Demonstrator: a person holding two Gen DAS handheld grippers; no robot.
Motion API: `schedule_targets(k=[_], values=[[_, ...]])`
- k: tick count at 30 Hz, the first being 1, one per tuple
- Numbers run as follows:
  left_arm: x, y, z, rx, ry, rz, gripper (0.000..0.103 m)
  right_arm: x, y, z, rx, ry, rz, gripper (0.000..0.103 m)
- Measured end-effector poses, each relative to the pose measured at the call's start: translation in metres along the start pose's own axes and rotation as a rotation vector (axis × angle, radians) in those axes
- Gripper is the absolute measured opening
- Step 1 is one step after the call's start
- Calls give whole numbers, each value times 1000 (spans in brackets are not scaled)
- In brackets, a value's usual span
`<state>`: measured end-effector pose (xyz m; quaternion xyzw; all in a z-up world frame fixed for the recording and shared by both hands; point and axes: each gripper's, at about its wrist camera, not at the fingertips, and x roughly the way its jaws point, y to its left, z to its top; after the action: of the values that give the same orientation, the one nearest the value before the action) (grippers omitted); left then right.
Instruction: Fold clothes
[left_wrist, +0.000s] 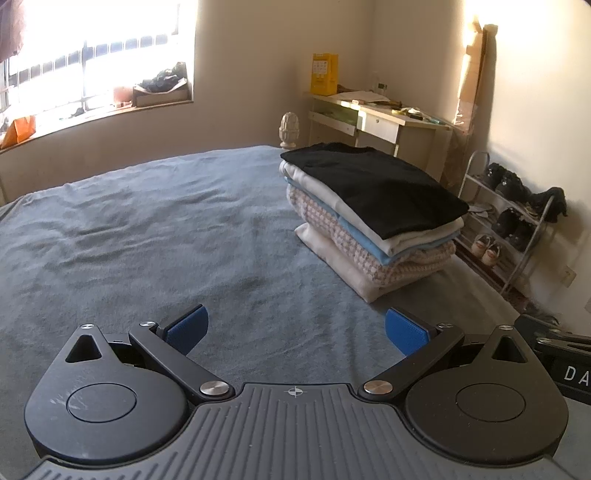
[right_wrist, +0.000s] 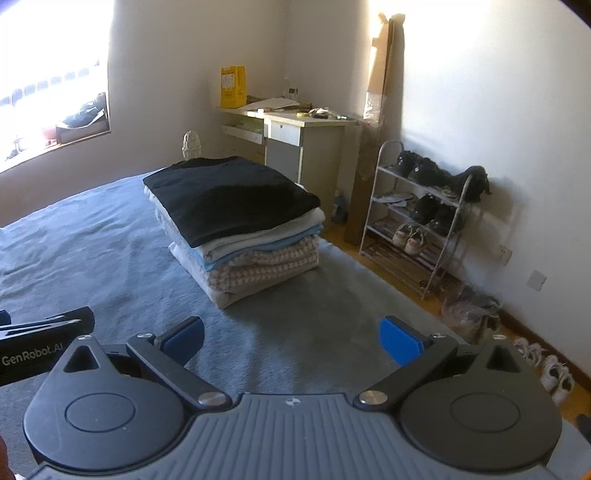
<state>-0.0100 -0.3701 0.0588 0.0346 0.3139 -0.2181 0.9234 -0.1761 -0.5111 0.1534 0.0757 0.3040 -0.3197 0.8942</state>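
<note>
Against the far wall, a cream desk (right_wrist: 295, 133) with a yellow bag (right_wrist: 232, 86) on top and scattered papers. Beside it, tall cardboard (right_wrist: 384, 66) leaning in the corner. Further right, a white wire shoe rack (right_wrist: 413, 221) holding dark and pale shoes. At left, a bright barred window (left_wrist: 92, 62). Behind the bed, a white carved ornament (left_wrist: 290, 129).

Both wrist cameras look forward, low over the bed (left_wrist: 147, 229), sharing the folded stack (right_wrist: 236, 221) and desk (right_wrist: 295, 136).
</note>
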Motion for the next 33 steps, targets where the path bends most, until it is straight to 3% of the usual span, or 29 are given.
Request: schedule_targets(k=[33], values=[[-2,-8,-4,20,4,4,103,-2,-1,-4,-39,-8,-39,103]])
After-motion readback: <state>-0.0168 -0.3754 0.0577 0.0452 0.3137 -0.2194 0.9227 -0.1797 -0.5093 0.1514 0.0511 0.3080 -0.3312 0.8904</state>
